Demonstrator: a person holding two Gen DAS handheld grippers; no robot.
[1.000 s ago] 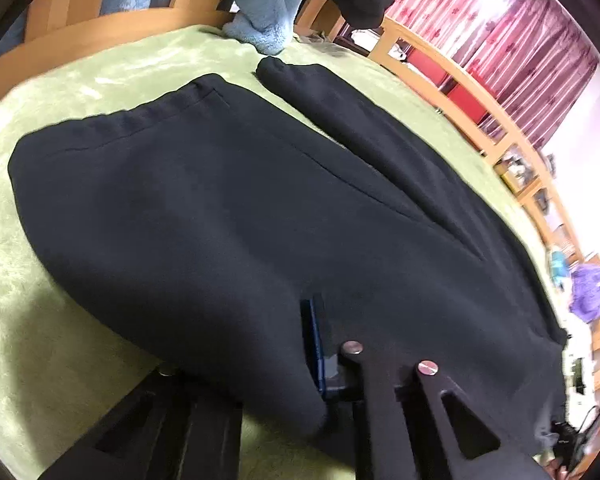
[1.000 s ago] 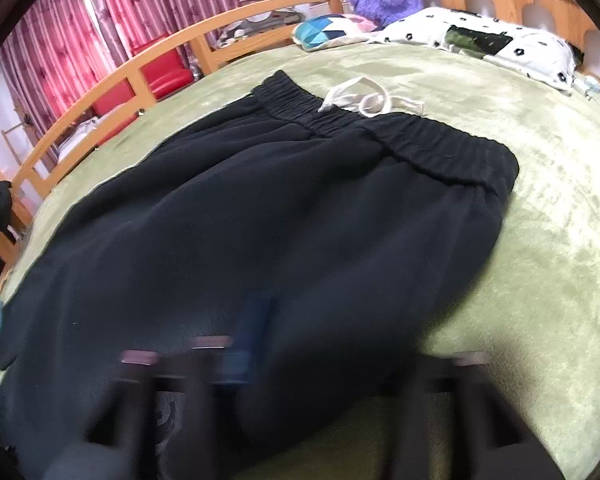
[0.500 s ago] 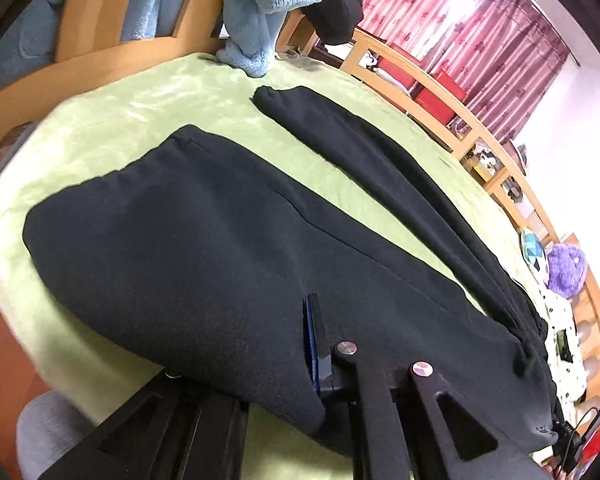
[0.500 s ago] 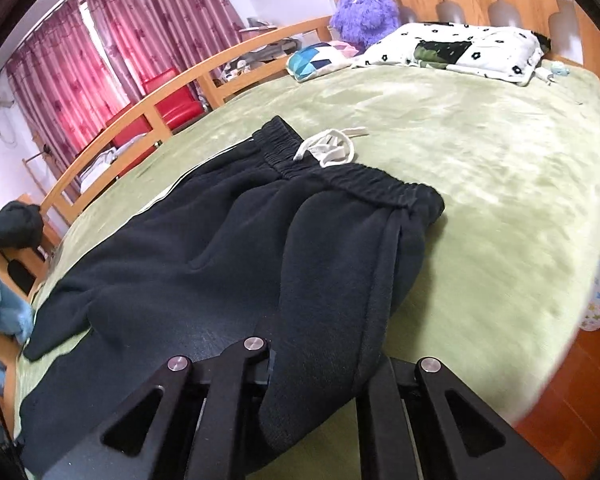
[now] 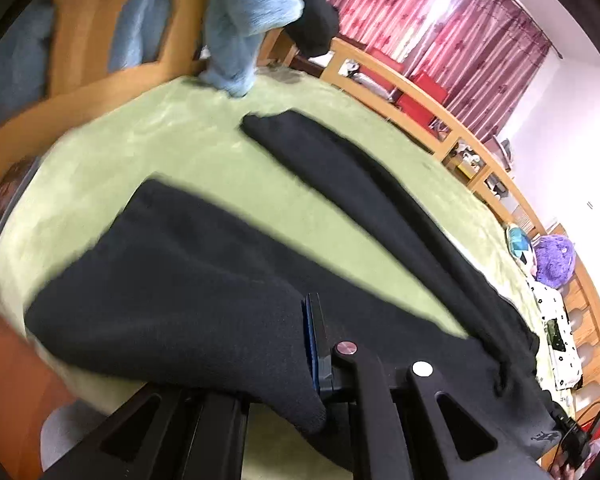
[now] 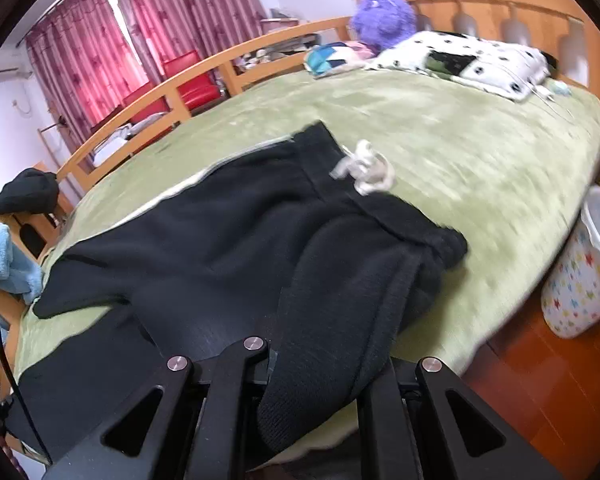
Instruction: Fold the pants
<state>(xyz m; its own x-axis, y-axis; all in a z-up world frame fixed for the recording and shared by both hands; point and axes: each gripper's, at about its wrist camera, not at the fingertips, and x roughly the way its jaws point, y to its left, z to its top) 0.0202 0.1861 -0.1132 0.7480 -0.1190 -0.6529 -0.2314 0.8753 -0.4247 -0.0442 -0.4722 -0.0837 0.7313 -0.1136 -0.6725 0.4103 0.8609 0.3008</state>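
Black pants [image 5: 188, 280] lie across a green blanket [image 5: 152, 136] on a bed. My left gripper [image 5: 306, 352] is shut on the near leg's edge, which hangs lifted over the bed's side. The far leg [image 5: 360, 184] lies flat and apart from it, with blanket showing between them. In the right wrist view the pants [image 6: 228, 240] show their waistband and a white drawstring [image 6: 364, 168]. My right gripper [image 6: 296, 360] is shut on a hanging fold of the pants below the near waistband corner [image 6: 448, 244], which is bunched up.
A light blue fluffy garment [image 5: 244, 20] and a dark one [image 5: 312, 28] hang on the wooden footboard. A spotted pillow [image 6: 472, 60] and a purple plush toy [image 6: 384, 20] lie at the headboard. A star-patterned white bin [image 6: 580, 280] stands on the wooden floor beside the bed.
Both grippers rose and pulled back with the near edge of the pants. The near leg drew away from the far leg, baring blanket between them. The waistband's near corner bunched up.
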